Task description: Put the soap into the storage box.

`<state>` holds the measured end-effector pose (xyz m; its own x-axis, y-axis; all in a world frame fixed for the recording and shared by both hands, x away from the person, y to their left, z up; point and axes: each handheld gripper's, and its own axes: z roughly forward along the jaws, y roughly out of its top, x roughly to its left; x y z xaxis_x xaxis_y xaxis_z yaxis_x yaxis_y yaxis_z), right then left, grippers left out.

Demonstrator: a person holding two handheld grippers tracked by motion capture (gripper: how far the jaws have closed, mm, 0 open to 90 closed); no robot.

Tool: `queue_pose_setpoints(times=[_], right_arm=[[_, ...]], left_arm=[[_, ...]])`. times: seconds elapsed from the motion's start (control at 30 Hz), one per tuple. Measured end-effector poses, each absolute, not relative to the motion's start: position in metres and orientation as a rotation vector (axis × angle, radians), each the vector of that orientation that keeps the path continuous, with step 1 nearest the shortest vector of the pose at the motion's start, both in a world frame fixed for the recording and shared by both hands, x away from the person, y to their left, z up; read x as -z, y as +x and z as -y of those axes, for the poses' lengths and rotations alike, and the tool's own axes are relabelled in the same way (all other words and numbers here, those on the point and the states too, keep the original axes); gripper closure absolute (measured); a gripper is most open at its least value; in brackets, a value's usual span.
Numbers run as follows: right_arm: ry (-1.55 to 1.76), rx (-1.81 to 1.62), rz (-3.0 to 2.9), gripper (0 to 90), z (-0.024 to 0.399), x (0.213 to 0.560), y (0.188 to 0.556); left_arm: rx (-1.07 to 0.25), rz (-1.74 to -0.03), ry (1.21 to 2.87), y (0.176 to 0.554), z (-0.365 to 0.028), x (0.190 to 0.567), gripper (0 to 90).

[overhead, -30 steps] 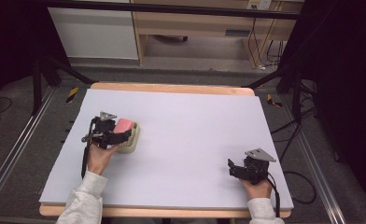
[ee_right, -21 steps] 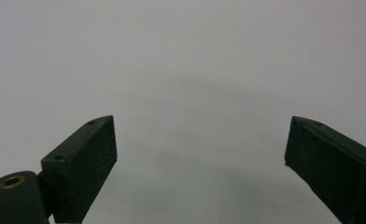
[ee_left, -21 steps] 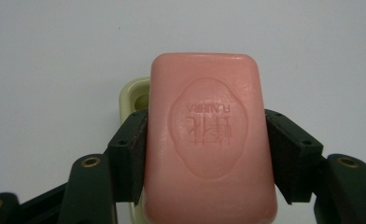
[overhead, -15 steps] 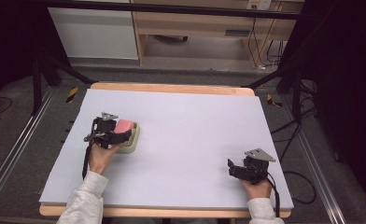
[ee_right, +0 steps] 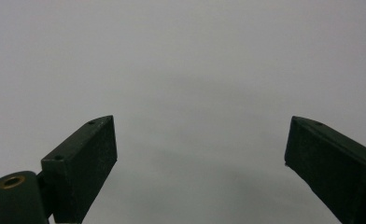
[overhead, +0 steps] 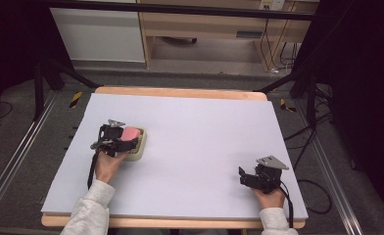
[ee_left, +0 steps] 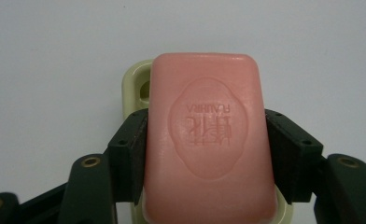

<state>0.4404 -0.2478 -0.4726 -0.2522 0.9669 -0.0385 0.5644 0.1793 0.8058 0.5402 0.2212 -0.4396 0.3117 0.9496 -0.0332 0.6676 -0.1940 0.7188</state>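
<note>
left gripper (ee_left: 204, 140) jaws pinch pink soap bar (ee_left: 209, 135) by its long sides, over the pale green soap dish (overhead: 139, 145) | risk — slick soap may squirt out, or dish drags along | right gripper (overhead: 250, 178) jaws wide, empty, near front-right edge | table (overhead: 204, 132) — open room between

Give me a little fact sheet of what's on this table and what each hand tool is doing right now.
Surface: pale grey-white sheet over a wooden table
Object 1: pink rectangular soap bar with a stamped emblem
Object 2: pale green plastic soap dish, under the soap
Left tongs: black jaws pressed against both long sides of the soap
Right tongs: jaws wide apart, nothing between them, over bare sheet near the table's front right
Lift state: cannot tell whether the soap is raised off the dish
</note>
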Motion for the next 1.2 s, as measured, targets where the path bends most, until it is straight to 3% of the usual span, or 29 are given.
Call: queue_pose_setpoints(times=[1.2], right_arm=[[1.436, -0.927, -1.9, 9.5, 0.247, 0.473, 0.44]], left_arm=[[-0.576, -1.451, 1.966, 0.547, -0.216, 0.455, 37.0]])
